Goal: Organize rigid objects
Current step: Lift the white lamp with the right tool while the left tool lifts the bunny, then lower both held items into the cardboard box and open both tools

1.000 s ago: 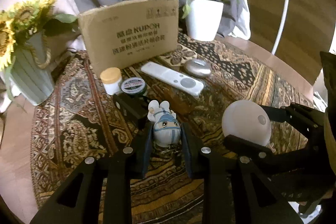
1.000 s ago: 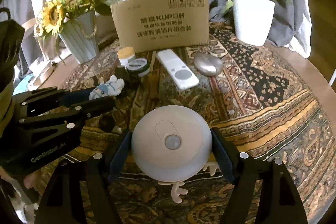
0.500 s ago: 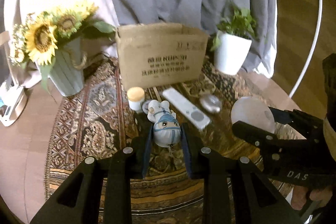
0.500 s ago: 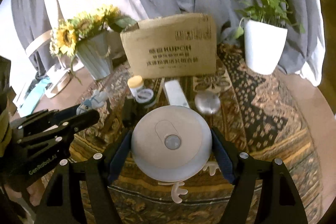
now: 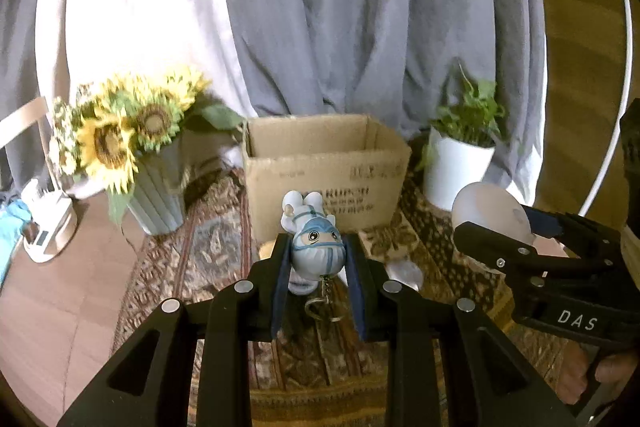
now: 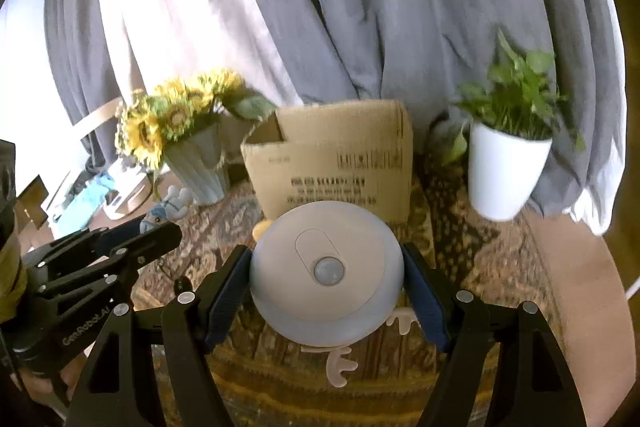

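My left gripper [image 5: 318, 259] is shut on a small white and blue figurine keychain [image 5: 316, 251], held in the air in front of the open cardboard box [image 5: 326, 179]. My right gripper [image 6: 326, 275] is shut on a round white sensor light [image 6: 326, 271], also held up before the box [image 6: 332, 163]. The right gripper with the light [image 5: 490, 211] shows at the right of the left wrist view. The left gripper with the figurine [image 6: 168, 207] shows at the left of the right wrist view. The box's inside is mostly hidden.
A patterned cloth [image 5: 192, 259] covers the round table. A vase of sunflowers [image 5: 120, 155] stands left of the box, a white potted plant [image 5: 460, 163] right of it. Grey curtains hang behind. A yellow-capped jar [image 6: 262, 227] is partly hidden by the light.
Both grippers have risen well above the table with their objects and now face the box from higher up. The remote and other small items have dropped out of sight below.
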Demonstrator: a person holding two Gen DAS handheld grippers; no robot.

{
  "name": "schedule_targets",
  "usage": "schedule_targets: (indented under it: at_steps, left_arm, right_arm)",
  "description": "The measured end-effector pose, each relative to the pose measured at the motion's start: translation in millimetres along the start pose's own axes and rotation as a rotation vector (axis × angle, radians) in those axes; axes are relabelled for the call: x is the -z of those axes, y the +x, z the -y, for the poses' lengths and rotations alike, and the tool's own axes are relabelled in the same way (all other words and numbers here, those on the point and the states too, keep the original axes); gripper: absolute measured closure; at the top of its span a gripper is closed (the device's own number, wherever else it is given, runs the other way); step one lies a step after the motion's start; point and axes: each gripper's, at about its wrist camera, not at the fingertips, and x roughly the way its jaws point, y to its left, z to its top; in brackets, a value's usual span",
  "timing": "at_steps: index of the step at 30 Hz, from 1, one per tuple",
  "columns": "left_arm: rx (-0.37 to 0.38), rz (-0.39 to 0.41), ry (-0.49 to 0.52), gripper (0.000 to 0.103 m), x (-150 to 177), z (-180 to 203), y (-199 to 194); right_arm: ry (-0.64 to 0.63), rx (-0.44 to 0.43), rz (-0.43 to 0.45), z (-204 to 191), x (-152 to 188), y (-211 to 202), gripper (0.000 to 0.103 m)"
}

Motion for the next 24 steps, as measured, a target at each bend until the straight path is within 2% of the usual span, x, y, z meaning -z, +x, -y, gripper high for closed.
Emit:
schedule_targets:
  at_steps: [9, 17, 24]
  left_arm:
    - [-0.035, 0.065, -0.003, 0.076, -41, -4, 12]
    - [-0.033, 0.104, -0.016, 0.076, -75, -8, 35]
    - [-0.011, 0.102, -0.011, 0.076, -107, -16, 61]
  right_arm:
    - [-0.038, -0.025, 0.061, 5, -45, 9, 0.028]
    - [-0.032, -0.043, 0.088, 16, -82, 31, 0.028]
    - [-0.007, -0.068, 0.083, 25, -114, 59, 0.028]
